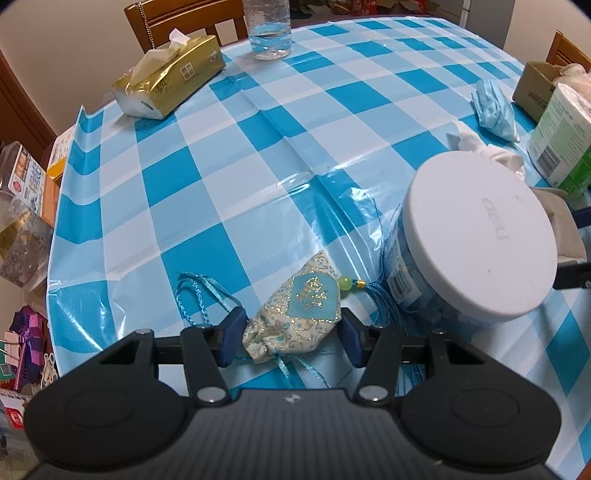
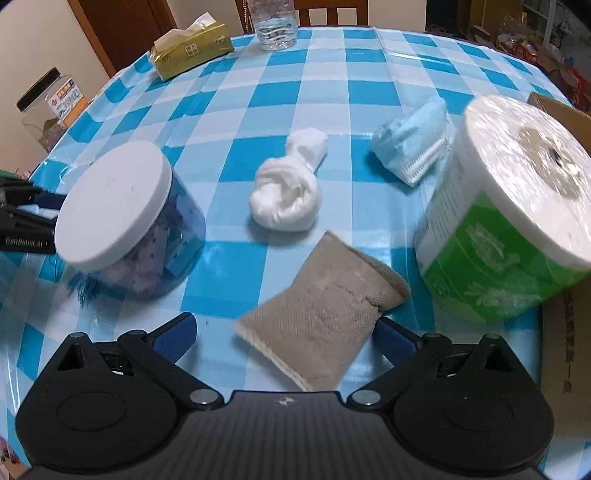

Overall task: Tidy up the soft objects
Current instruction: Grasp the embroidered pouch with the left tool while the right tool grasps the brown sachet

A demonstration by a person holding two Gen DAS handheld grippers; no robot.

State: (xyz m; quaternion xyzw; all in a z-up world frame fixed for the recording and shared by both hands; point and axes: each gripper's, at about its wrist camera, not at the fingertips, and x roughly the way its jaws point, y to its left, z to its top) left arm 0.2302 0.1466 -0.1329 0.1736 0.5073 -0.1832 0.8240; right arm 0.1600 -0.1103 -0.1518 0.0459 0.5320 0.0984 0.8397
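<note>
In the left wrist view a small embroidered sachet with a green bead and blue tassel lies on the checked tablecloth, between the pads of my left gripper; the jaws are open on either side of it. In the right wrist view a grey fabric pouch lies between the wide-open fingers of my right gripper. Beyond it lie a white rolled sock and a blue face mask. The mask also shows in the left wrist view.
A jar with a white lid stands right of the sachet; it also shows in the right wrist view. A green-wrapped paper roll and a cardboard box stand at right. A gold tissue pack and a water bottle stand far back.
</note>
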